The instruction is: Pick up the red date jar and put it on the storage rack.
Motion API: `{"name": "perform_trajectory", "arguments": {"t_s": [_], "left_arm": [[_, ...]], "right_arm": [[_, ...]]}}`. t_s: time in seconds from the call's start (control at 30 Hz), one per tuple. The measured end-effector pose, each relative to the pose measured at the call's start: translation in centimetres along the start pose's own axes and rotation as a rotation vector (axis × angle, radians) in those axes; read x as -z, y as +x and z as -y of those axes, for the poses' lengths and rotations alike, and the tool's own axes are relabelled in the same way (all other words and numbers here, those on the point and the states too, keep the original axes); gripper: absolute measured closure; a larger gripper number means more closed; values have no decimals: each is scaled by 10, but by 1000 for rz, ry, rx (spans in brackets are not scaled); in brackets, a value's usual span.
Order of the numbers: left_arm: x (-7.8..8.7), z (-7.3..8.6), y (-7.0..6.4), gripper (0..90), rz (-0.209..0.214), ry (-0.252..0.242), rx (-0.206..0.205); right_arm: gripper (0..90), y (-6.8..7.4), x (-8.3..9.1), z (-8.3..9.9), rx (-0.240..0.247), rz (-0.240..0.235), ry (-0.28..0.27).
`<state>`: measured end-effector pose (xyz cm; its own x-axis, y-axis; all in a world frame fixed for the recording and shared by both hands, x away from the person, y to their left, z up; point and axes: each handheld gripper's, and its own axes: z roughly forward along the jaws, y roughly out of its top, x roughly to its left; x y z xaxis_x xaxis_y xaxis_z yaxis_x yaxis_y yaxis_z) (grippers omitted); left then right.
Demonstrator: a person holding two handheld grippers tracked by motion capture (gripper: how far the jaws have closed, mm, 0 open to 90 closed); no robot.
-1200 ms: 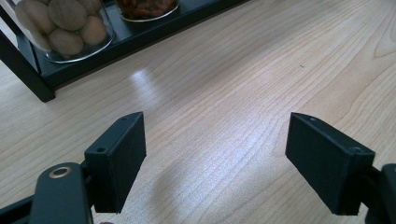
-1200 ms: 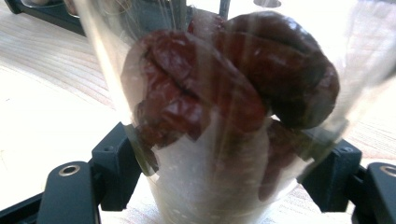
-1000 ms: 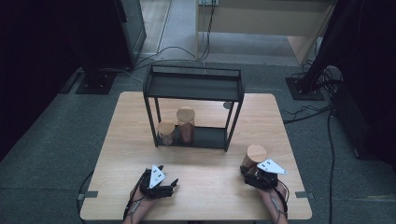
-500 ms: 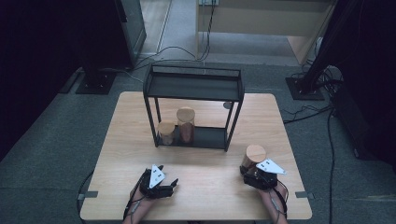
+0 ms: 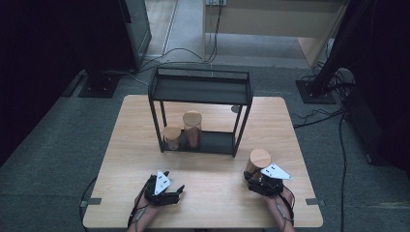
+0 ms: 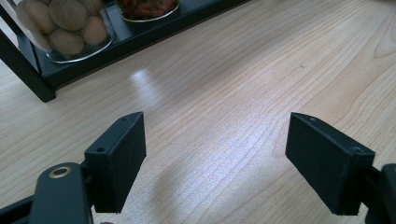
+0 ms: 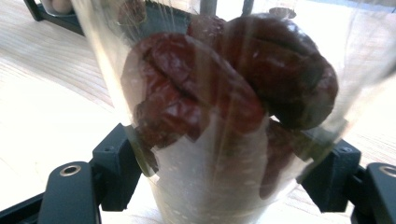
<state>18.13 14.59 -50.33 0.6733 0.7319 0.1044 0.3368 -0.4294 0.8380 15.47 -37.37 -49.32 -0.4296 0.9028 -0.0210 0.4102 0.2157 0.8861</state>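
Observation:
A glass jar [image 5: 258,161] with a wooden lid stands near the table's front right. It holds dark red dried fruit [image 7: 224,98]. My right gripper [image 5: 256,176] is shut on the jar's lower part, one jaw pressed against each side [image 7: 229,172]. My left gripper [image 5: 169,186] rests at the front left of the table, open, with bare wood between its jaws [image 6: 215,140]. A black metal rack [image 5: 200,89] stands mid-table. On its lower shelf are a short jar of pale round pieces [image 5: 172,137] [image 6: 65,23] and a taller jar of reddish contents [image 5: 192,128] [image 6: 147,7].
The light wooden table [image 5: 208,212] has free room in front of the rack and between my grippers. The rack's lower shelf [image 5: 220,142] is bare to the right of the two jars. Cables and dark stands lie on the floor around the table.
My right gripper has shifted slightly left with the jar in it. The left gripper has not moved.

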Motion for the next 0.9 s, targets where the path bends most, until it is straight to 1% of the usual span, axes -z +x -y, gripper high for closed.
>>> {"name": "perform_trajectory", "arguments": {"t_s": [0.1,0.43,0.63,0.9], "left_arm": [[0,0,0,202,0,-1,1],[0,0,0,202,2,-1,2],[0,0,0,202,3,-1,1],[0,0,1,202,4,-1,3]], "right_arm": [[248,2,-3,-2,-5,-10,1],[248,12,-12,-11,5,-36,13],[248,15,-16,-15,8,-49,13],[248,22,-24,-23,23,-77,24]]}}
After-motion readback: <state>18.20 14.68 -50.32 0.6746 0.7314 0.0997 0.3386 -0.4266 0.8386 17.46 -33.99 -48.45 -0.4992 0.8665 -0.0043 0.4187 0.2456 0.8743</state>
